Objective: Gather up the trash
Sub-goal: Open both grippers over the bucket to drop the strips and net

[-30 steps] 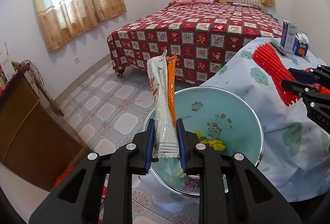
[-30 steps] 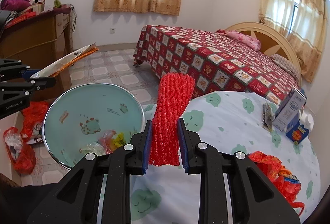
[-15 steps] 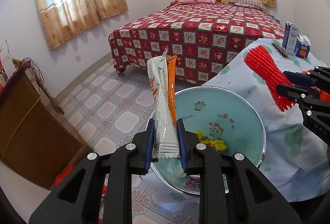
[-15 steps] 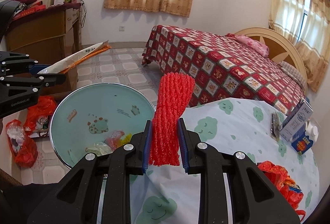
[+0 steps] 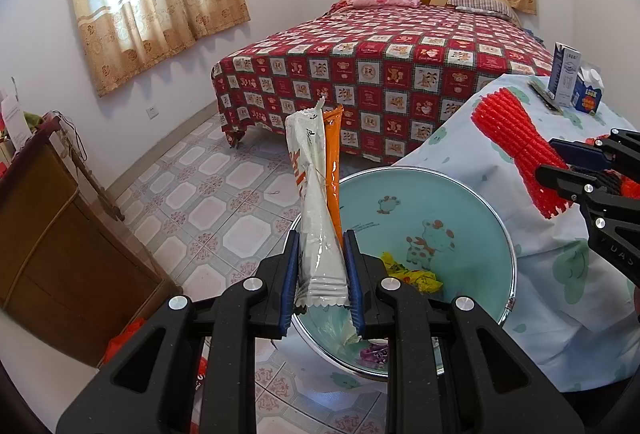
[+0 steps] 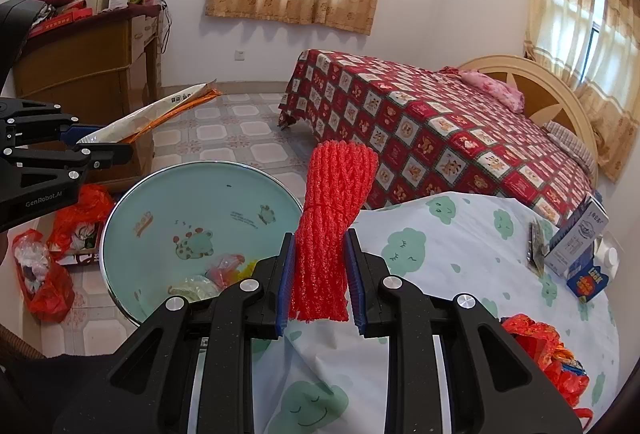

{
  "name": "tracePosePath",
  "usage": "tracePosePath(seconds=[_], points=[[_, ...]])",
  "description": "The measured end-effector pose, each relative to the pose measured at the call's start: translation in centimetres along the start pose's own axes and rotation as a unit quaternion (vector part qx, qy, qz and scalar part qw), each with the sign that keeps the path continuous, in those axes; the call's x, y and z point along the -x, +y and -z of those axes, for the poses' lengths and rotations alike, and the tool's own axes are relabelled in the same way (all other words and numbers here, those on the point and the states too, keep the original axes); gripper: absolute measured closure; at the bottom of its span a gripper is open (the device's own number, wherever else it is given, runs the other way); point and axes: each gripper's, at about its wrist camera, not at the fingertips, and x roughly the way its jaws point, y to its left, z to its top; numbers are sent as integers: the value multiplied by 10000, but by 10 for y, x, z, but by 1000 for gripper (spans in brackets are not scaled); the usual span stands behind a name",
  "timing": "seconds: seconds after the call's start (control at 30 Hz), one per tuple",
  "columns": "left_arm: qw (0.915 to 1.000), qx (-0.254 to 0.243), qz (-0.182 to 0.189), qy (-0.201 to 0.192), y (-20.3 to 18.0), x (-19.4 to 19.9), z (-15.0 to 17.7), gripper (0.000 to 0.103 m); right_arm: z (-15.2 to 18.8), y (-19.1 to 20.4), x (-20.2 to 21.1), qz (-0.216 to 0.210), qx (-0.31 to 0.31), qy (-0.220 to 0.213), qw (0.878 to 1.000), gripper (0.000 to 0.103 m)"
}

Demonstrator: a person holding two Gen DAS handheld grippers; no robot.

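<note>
Left wrist view: the left gripper [image 5: 322,284] has its jaws clamped on a white wrapper [image 5: 316,202], upright above the basin [image 5: 506,234]. Right wrist view: the right gripper [image 6: 320,280] has its jaws clamped on red netting [image 6: 334,210], at the surface [image 6: 472,234] edge beside the basin [image 6: 120,210].

The right gripper [image 6: 320,276], clamping the red foam mesh sleeve [image 6: 330,226], has shifted closer to the round teal enamel basin [image 6: 168,190].

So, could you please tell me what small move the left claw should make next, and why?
Probably open the left claw to drop the white and orange wrapper: it is pinched upright above the teal basin's near rim, where other scraps already lie. Nudging forward first might be safer.
</note>
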Motion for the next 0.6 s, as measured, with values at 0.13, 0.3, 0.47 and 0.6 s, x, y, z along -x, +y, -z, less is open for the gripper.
tracePosePath(seconds=[0.13,0.3,0.47,0.6], points=[[10000,2,10,3,0,0,0,81,0,3,0,-25,28,6,10000,78],[9999,-47,119,-15,-2,1,2,75,0,8,0,-119,84,-6,9999,78],[9997,-119,185,-47,-10,4,4,62,2,9,0,-168,54,-70,9998,61],[9997,-129,226,-26,-14,4,6,56,3,8,1,-160,-2,-82,9998,59]])
